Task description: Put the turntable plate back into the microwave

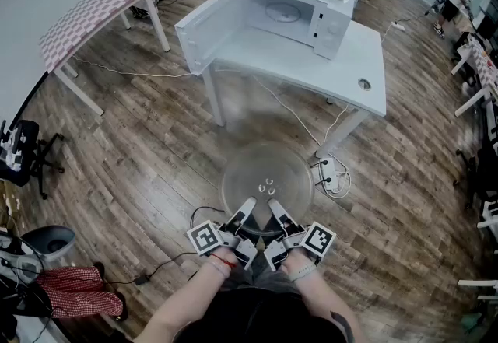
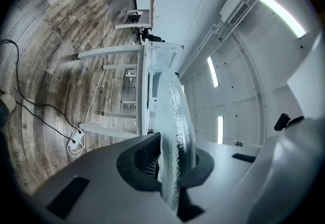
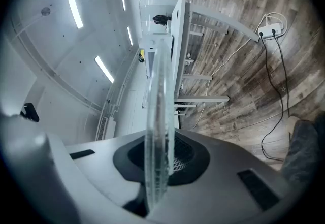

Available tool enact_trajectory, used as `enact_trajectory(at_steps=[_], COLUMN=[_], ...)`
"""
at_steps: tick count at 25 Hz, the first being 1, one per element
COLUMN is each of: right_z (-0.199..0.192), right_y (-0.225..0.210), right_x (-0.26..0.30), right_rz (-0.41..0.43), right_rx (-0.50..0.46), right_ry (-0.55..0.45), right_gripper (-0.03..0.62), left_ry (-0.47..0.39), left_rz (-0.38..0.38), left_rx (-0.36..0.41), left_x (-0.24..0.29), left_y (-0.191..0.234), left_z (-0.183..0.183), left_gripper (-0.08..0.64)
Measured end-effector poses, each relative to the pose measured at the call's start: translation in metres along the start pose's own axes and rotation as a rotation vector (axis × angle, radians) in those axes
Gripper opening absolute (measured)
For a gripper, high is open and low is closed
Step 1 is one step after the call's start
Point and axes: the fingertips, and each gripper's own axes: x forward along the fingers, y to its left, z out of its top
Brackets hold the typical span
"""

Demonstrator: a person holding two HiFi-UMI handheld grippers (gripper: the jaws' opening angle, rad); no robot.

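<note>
left tongs (image 1: pixel 247 209) and right tongs (image 1: pixel 275 211) each pinch the turntable plate (image 1: pixel 267 176) by its near rim, so carrying it level to the open microwave (image 1: pixel 274 16) ahead seems wisest.

Pinches plate (image 2: pixel 175 116) edge-on at lower centre of frame. Looks past it to table (image 2: pixel 109 52) and microwave (image 2: pixel 165 55) at centre. Takes in floor (image 2: pixel 51 55) at left, power strip (image 2: pixel 76 139) lower left, lights (image 2: pixel 282 7) upper right.

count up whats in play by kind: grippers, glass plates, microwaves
grippers: 2, left gripper and right gripper, both clamped on the plate's rim
turntable plate: 1, held above the floor
microwave: 1, door open
total: 4
</note>
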Motion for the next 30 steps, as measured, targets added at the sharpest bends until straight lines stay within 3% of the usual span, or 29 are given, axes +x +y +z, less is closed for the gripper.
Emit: enact_trajectory(at_steps=[16,30], right_z=[0.009,0.003], right_y=[0.003,0.002], right_x=[0.092,0.134], right_rz=[0.009,-0.005], right_rx=[0.000,-0.005], right_ry=[-0.009,0.017], right_gripper=[0.040,0.040], left_ry=[0.007,-0.028], left_rz=[0.004,0.000], left_rx=[0.003,-0.020], left_x=[0.035,0.039], left_y=[0.000,0.002], left_z=[0.085,0.125], left_gripper=[0.031,0.032])
